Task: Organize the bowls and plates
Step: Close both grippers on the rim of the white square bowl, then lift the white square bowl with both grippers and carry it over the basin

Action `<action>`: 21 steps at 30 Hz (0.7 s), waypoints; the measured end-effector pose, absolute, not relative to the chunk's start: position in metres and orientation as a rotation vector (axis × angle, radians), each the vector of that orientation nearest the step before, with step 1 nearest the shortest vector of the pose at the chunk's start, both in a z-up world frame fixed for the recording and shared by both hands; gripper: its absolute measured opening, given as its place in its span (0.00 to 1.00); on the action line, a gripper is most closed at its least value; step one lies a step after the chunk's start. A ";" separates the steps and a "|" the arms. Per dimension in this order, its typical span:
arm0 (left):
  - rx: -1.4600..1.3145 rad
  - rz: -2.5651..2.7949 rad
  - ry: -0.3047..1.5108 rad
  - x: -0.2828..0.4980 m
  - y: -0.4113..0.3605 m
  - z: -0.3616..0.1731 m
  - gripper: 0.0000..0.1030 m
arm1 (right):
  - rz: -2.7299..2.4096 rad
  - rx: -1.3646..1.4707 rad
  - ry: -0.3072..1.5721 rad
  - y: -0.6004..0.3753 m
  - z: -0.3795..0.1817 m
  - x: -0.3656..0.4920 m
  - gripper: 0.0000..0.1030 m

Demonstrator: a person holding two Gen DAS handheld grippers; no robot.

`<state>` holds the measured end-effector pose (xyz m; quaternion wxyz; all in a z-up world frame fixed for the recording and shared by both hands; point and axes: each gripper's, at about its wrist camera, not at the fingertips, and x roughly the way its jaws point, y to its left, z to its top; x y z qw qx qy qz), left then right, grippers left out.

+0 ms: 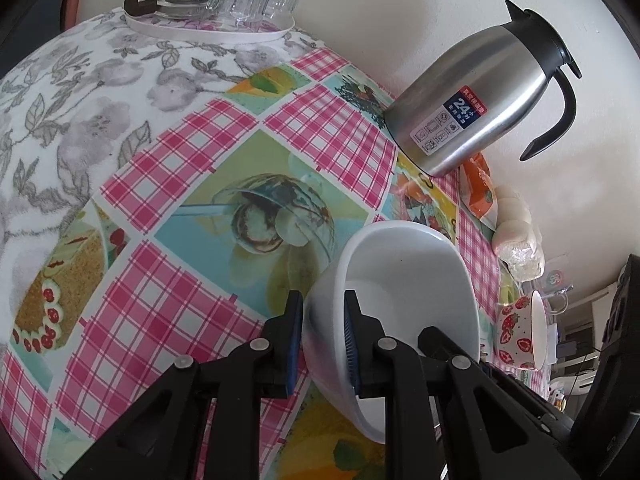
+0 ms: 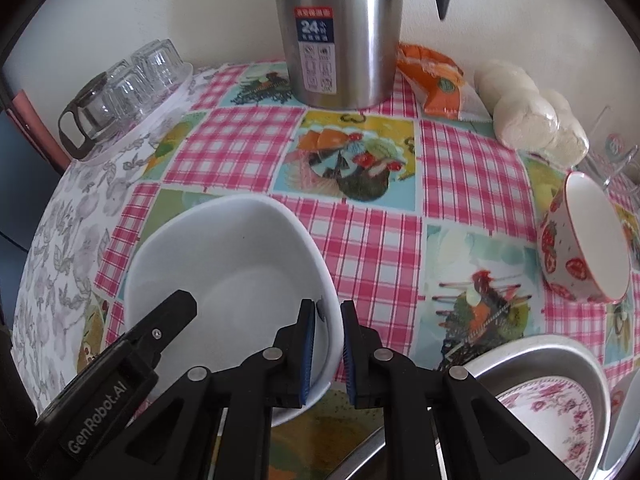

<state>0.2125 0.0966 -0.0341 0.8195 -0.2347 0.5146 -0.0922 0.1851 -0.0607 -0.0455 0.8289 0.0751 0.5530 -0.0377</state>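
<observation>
Presently, item: white bowl (image 2: 224, 276) on the patterned table (image 1: 192, 152), its rim pinched on opposite sides, the left hand-held gripper (image 1: 322, 344) closed narrow on one wall and the right hand-held gripper (image 2: 329, 346) closed narrow on the other. Handling, as judged: lift with both sides level, keeping each wall seated deep between the pads so the smooth rim cannot slip. Surroundings: steel thermos (image 2: 340, 32) behind, strawberry bowl (image 2: 580, 244) on its side well apart, floral plate (image 2: 548, 420) in a metal basin (image 2: 592, 364) near the right hand; glass tray (image 1: 216, 28) far off.
</observation>
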 end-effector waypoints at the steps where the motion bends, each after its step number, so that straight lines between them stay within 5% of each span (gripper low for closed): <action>1: -0.495 -0.196 1.097 0.213 0.096 -0.033 0.17 | -0.077 0.168 1.174 -0.061 -0.046 0.184 0.13; 21: -0.438 -0.254 1.024 0.182 0.068 0.037 0.16 | -0.077 0.258 1.040 -0.087 0.015 0.142 0.12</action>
